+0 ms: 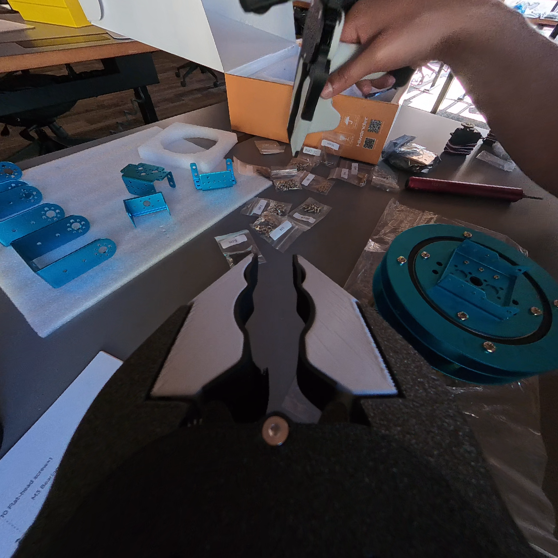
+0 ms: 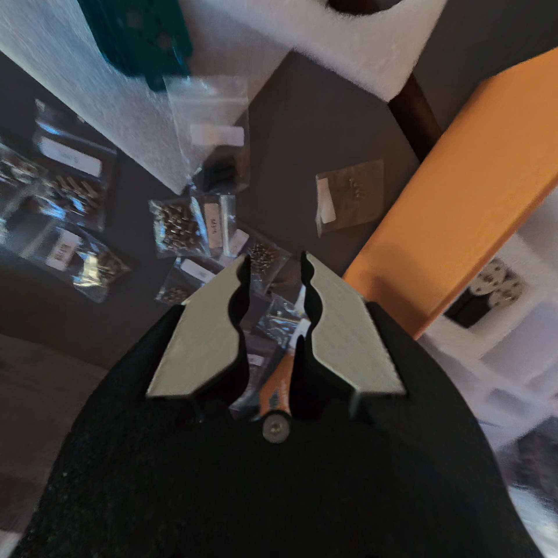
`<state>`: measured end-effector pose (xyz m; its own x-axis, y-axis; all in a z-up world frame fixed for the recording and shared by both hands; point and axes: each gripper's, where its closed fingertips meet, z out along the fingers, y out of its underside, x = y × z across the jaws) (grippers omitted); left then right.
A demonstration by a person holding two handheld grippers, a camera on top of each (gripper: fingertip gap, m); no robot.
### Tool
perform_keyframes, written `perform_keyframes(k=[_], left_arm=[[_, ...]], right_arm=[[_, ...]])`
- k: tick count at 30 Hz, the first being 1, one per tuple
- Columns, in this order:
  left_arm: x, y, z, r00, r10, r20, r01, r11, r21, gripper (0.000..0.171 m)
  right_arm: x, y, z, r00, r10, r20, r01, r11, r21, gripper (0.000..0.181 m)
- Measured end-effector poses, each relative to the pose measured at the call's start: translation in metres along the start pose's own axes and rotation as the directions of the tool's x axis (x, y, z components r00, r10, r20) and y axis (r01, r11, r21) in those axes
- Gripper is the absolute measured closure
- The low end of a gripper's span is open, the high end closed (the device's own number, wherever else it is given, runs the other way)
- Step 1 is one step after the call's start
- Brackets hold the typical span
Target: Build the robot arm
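I'm hovering the right gripper point(image 2: 275, 259), jaws spread and empty, over limp, slippery screw bags point(image 2: 181, 225) (pinch an edge); the left gripper point(image 1: 274, 256) is idling, likewise spread.

left tongs point(image 1: 274, 256) low, level, jaws slightly apart, nothing between. right tongs point(image 2: 275, 255) tipped steeply down, jaws parted, empty, view pretty blurry. hand point(image 1: 401, 45) wraps right handle, forearm reaching in from right.
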<state>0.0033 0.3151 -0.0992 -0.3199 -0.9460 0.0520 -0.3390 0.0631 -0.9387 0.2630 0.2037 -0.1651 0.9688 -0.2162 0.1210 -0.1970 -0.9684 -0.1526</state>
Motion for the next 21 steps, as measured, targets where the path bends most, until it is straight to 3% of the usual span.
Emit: perform_keyframes(k=[3, 10, 14, 21], left_arm=[[0.001, 0.001, 0.001, 1.000, 0.007, 0.000, -0.007, 1.000, -0.003, 0.149], [0.005, 0.002, 0.002, 1.000, 0.018, -0.009, -0.018, 1.000, -0.009, 0.149], [0.007, 0.002, 0.002, 1.000, 0.024, -0.009, -0.024, 1.000, -0.010, 0.149], [0.006, 0.000, 0.001, 1.000, 0.020, -0.006, -0.020, 1.000, -0.002, 0.150]], right_arm=[[0.007, 0.005, 0.007, 0.984, -0.179, -0.023, 0.176, 0.980, -0.093, 0.159], [-0.001, 0.006, 0.019, 0.958, -0.270, 0.093, 0.283, 0.942, -0.177, 0.157], [-0.008, 0.010, 0.018, 0.945, -0.313, 0.100, 0.326, 0.928, -0.181, 0.181], [-0.014, 0.019, -0.015, 0.957, -0.286, 0.042, 0.288, 0.953, -0.092, 0.181]])
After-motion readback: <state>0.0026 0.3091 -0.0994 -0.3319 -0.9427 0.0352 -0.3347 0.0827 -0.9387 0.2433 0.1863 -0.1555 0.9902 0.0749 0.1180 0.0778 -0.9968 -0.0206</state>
